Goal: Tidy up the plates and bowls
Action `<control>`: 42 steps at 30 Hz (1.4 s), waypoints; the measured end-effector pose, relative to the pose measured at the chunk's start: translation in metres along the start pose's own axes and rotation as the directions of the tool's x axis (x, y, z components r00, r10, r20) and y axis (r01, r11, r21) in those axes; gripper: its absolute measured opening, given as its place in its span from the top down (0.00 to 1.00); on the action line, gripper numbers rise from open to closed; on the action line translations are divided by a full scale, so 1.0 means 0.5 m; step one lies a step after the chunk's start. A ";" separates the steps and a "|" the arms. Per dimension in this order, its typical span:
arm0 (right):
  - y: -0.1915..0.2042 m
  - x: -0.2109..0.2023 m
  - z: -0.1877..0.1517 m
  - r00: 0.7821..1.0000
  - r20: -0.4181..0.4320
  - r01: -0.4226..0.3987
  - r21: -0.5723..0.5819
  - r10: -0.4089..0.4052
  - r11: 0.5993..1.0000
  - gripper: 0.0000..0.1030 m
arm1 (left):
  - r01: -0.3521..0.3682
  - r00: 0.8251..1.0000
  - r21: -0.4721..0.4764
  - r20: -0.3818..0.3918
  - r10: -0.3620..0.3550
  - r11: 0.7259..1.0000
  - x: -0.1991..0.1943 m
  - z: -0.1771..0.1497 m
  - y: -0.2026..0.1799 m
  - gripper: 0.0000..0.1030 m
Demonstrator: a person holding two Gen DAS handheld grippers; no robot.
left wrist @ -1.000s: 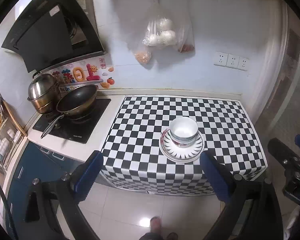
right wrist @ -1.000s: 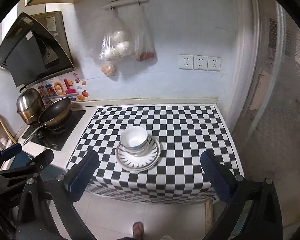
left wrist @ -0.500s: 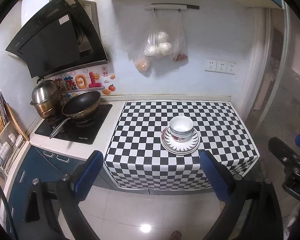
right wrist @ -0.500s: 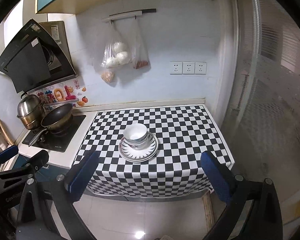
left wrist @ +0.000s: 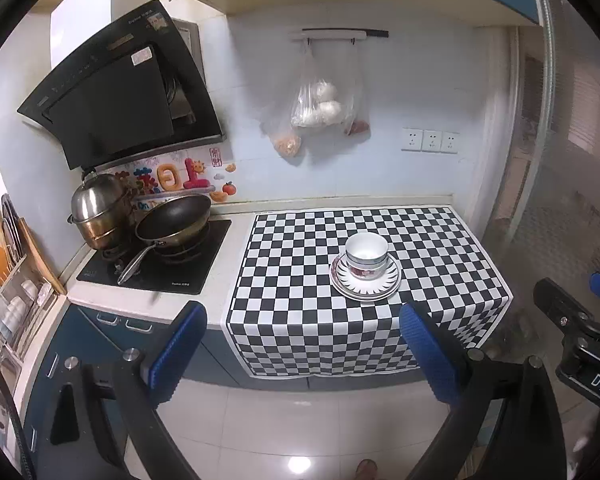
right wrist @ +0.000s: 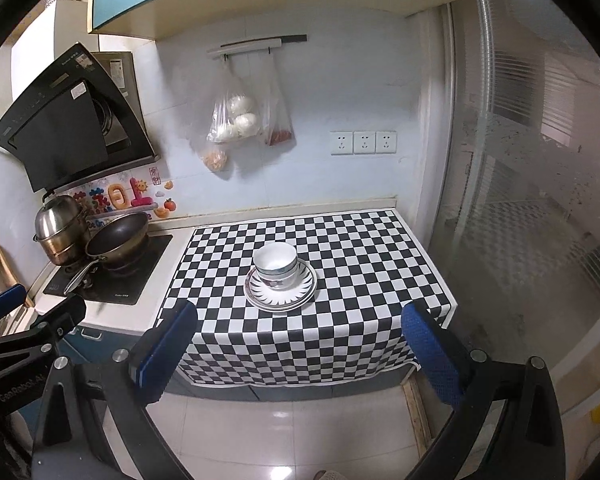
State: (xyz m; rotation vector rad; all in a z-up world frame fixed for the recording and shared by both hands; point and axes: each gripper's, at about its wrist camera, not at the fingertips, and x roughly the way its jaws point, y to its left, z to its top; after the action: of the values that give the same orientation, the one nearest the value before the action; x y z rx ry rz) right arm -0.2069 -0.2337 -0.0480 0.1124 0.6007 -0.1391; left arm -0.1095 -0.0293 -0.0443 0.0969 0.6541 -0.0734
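I see only the stacked bowls on plates interrupting the checkered cloth, nearer its front edge; the cloth around them lies open. At the counter's left end, a pan and steamer pot crowd the stove.

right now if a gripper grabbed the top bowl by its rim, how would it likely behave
The top bowl looks glazed, so probably rigid and slippery between the pads. It sits nested in another bowl on the plates, so lifting could drag or rattle the lower one. It looks like ceramic, likely to chip if dropped.
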 end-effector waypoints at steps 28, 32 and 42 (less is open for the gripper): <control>-0.015 -0.085 -0.025 0.996 0.033 0.086 -0.003 -0.086 0.996 0.00 | 0.012 0.999 0.008 0.038 -0.012 1.000 -0.061 -0.028 -0.010 0.04; -0.018 -0.086 -0.025 0.996 0.031 0.086 -0.003 -0.086 0.996 0.00 | 0.014 0.999 0.010 0.041 -0.014 1.000 -0.065 -0.026 -0.013 0.04; -0.023 -0.079 -0.024 0.996 0.032 0.083 -0.001 -0.083 0.997 0.00 | 0.005 0.999 0.009 0.051 -0.006 1.000 -0.064 -0.021 -0.015 0.04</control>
State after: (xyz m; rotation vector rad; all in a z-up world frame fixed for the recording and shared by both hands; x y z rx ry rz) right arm -0.2476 -0.2393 -0.0358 0.0829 0.5740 -0.2201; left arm -0.1420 -0.0345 -0.0334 0.1015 0.6035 -0.0838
